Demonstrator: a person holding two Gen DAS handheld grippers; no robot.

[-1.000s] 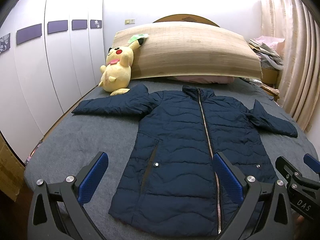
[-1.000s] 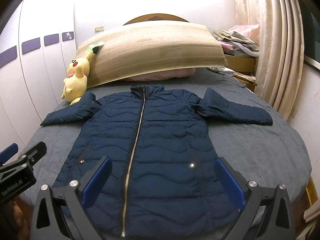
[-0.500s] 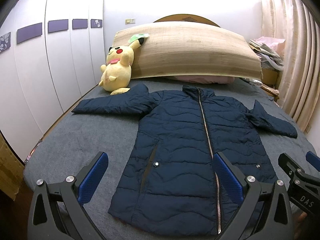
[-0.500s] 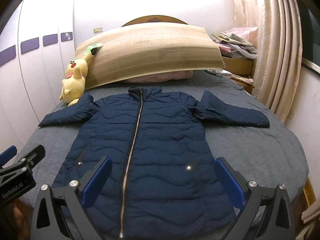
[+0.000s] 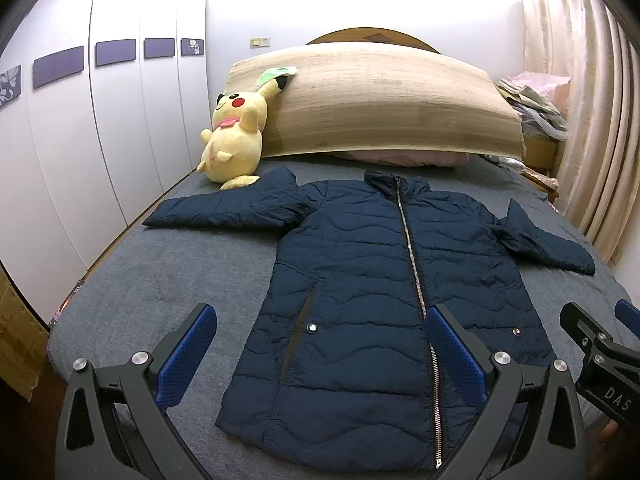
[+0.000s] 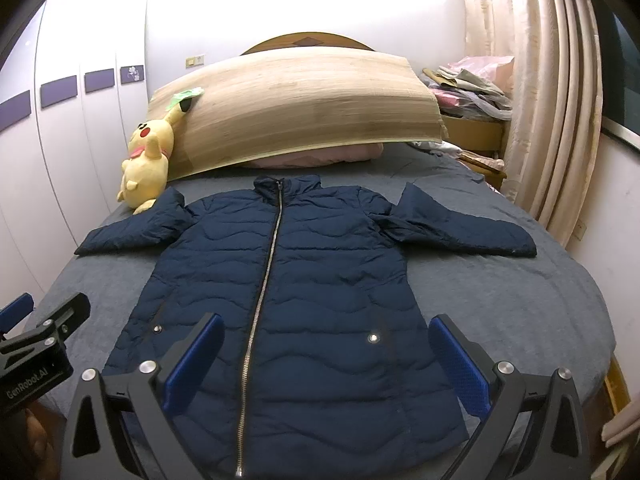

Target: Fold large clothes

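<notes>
No fold has been made yet, as far as the pictures show: the one navy quilted jacket (image 5: pixel 384 292) lies flat and face up on the grey bed (image 5: pixel 160 280), zipped to the collar, hem toward the cameras and collar toward the headboard. Both sleeves are spread out sideways, the left sleeve (image 5: pixel 228 212) reaching toward the wardrobe side and the right sleeve (image 6: pixel 460 224) toward the curtain. The whole task therefore appears to be ahead: sleeves in, sides over, then the body doubled up. The left tool (image 5: pixel 320 352) hovers above the hem with its blue pads spread wide and nothing between them; the right tool (image 6: pixel 326 360) hangs likewise over the lower front, spread and empty. Neither touches the cloth. Counting: one jacket, two sleeves, two silver snap buttons at the pockets, one zip down the middle, two tools. Beyond the garment there is one yellow plush toy (image 5: pixel 236 140) just beside the left sleeve's shoulder, one rolled bamboo mat (image 5: pixel 384 100) against the headboard, and one heap of clothes (image 6: pixel 468 84) by the curtain.
</notes>
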